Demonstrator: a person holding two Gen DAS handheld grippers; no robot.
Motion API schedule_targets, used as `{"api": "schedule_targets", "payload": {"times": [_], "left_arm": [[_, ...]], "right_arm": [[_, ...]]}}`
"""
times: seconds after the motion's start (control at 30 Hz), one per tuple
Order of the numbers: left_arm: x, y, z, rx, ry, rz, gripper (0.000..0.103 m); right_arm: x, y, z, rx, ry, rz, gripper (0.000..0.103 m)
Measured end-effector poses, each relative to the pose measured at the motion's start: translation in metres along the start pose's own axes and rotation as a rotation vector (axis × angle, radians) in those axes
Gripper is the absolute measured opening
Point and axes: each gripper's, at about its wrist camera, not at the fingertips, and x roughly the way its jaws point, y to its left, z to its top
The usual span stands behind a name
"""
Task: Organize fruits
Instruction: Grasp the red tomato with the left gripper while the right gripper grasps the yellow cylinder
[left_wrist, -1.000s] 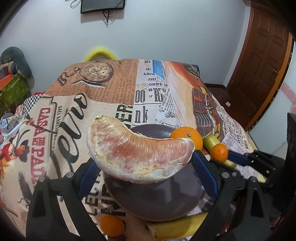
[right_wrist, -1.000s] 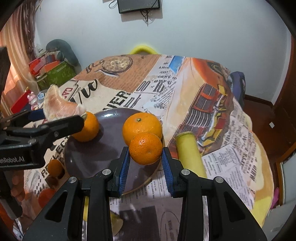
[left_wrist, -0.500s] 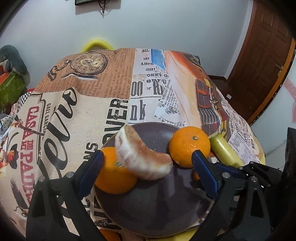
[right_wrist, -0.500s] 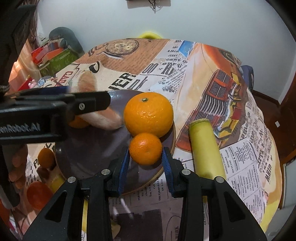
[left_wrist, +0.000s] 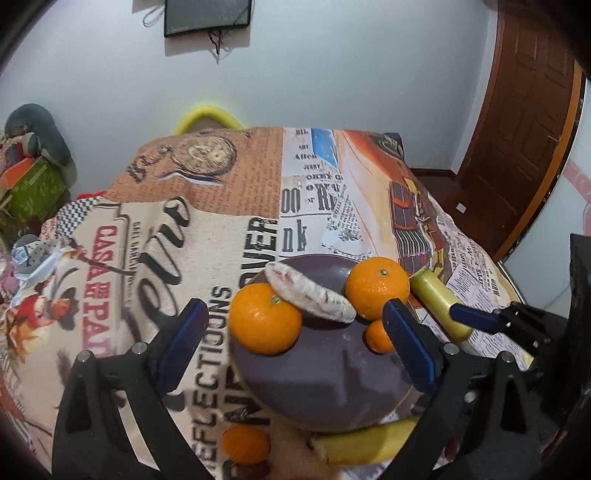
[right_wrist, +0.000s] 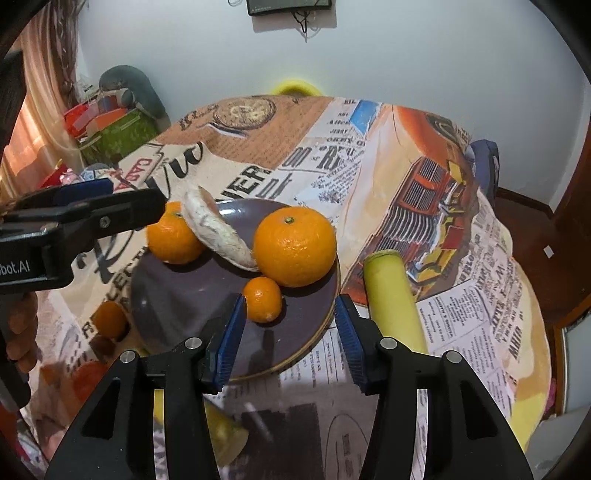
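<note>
Your right gripper (right_wrist: 290, 334) is letting go: jaws opening, pads clear of the small mandarin (right_wrist: 263, 299), which sits on the purple plate (right_wrist: 177, 295) just ahead of the left pad. Pull back crooked and that pad could nudge it off the near rim. Your left gripper (left_wrist: 295, 341) stands spread and empty over the plate. Further in, the pomelo wedge (right_wrist: 218, 232) leans tilted between the left orange (right_wrist: 173, 236) and the big orange (right_wrist: 295, 251); bump either one and I reckon it slides flat or tips out. Off the plate, the banana (right_wrist: 393, 299) lies beside the right rim and a loose mandarin (left_wrist: 245, 443) waits near the front edge.
</note>
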Motion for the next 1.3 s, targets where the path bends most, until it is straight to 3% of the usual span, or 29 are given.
{"api": "schedule_targets", "payload": {"times": [0.17,0.3,0.57,0.9,1.13,1.3], "left_arm": [[-0.038,0.006,-0.012,0.000,-0.040,0.011,0.096],[-0.062,0.011,-0.027,0.001,-0.048,0.020,0.096],[-0.084,0.017,-0.071,-0.005,0.002,0.026,0.096],[-0.057,0.021,-0.127,-0.021,0.130,0.026,0.096],[-0.036,0.015,-0.144,-0.029,0.184,-0.018,0.095],[-0.023,0.010,-0.150,-0.039,0.211,-0.063,0.073]], "right_arm": [[-0.025,0.009,-0.001,-0.014,-0.027,0.002,0.046],[-0.042,0.018,-0.008,-0.028,-0.040,0.002,0.055],[-0.061,0.038,-0.030,-0.061,-0.031,0.001,0.062],[-0.041,0.056,-0.058,-0.099,0.061,0.010,0.062],[-0.018,0.059,-0.063,-0.110,0.119,0.029,0.062],[-0.002,0.061,-0.062,-0.121,0.150,0.038,0.063]]}}
